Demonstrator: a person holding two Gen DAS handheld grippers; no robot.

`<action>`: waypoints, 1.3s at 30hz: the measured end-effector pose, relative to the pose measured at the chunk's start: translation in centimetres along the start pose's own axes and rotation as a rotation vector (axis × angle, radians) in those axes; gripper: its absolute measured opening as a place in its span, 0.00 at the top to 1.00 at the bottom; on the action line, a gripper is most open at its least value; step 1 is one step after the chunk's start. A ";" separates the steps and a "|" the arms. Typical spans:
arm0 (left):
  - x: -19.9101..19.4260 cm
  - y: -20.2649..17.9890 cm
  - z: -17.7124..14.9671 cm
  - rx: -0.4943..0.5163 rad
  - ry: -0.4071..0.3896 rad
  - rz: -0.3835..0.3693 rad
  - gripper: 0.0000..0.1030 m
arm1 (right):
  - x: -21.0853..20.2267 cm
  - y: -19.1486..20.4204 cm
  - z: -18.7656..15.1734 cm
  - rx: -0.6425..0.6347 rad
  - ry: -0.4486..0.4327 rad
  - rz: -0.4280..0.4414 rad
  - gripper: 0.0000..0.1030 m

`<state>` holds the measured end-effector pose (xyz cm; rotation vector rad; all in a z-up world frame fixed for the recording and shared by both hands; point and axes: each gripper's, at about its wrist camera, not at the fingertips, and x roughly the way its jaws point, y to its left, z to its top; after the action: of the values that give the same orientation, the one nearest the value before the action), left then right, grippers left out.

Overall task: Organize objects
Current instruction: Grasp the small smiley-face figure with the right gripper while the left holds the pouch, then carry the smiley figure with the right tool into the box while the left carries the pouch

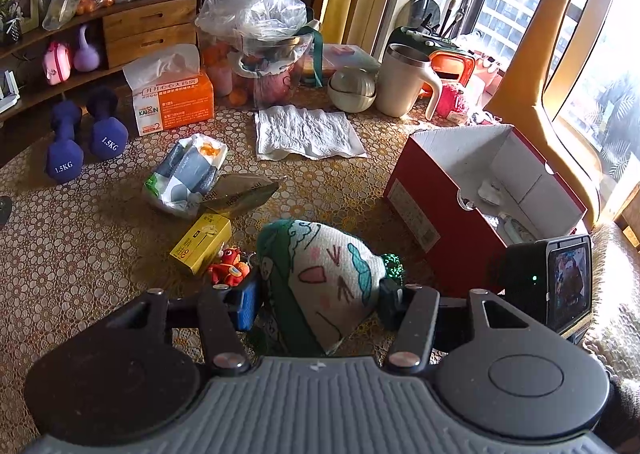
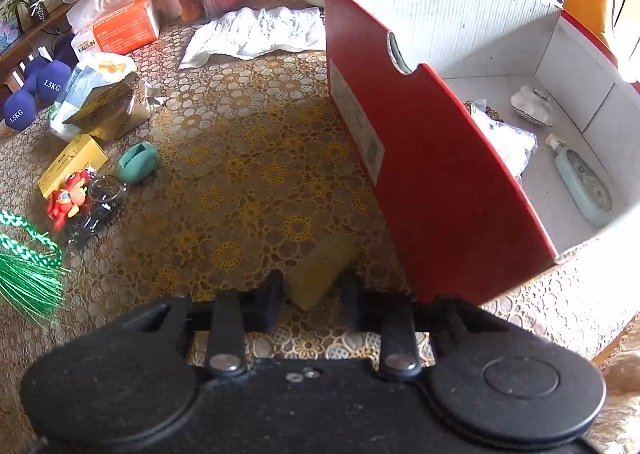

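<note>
My left gripper (image 1: 318, 304) is shut on a green and white cloth pouch (image 1: 324, 274) with a drawn face, held just above the table, left of the red box (image 1: 432, 206). Its green tassel shows in the right wrist view (image 2: 24, 274). My right gripper (image 2: 312, 296) is shut on a yellow block (image 2: 320, 274) low over the table, beside the red box's near corner (image 2: 460, 194). The box is open and holds a pale green bottle (image 2: 582, 180), a plastic bag (image 2: 504, 138) and a white shell-like item (image 2: 532, 106).
On the table lie a yellow carton (image 1: 200, 242), a red toy figure (image 1: 228, 268), a teal holder (image 2: 138, 162), snack bags (image 1: 188, 178), a paper towel (image 1: 308, 132), a tissue box (image 1: 172, 98), purple dumbbells (image 1: 84, 146), a mug (image 1: 404, 82) and bagged food.
</note>
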<state>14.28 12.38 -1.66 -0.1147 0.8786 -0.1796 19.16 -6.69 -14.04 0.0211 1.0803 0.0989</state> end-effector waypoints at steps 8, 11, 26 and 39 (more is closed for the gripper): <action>-0.8 -1.1 0.0 0.014 0.000 0.025 0.46 | -3.4 -0.9 0.4 -0.010 -0.008 0.140 0.79; -1.4 -1.8 0.0 0.020 -0.005 0.029 0.46 | -4.8 -1.7 0.6 -0.003 0.004 0.188 0.79; -3.5 -7.9 2.2 0.103 -0.040 0.009 0.46 | -12.0 -7.7 4.0 0.049 -0.122 0.319 0.80; -0.3 -17.2 6.6 0.212 -0.031 -0.059 0.46 | -13.8 -16.5 7.8 0.082 -0.202 0.241 0.80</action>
<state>17.35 -4.23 5.75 0.0545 0.8205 -0.3243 20.70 -24.08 0.68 0.2309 0.8754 0.2637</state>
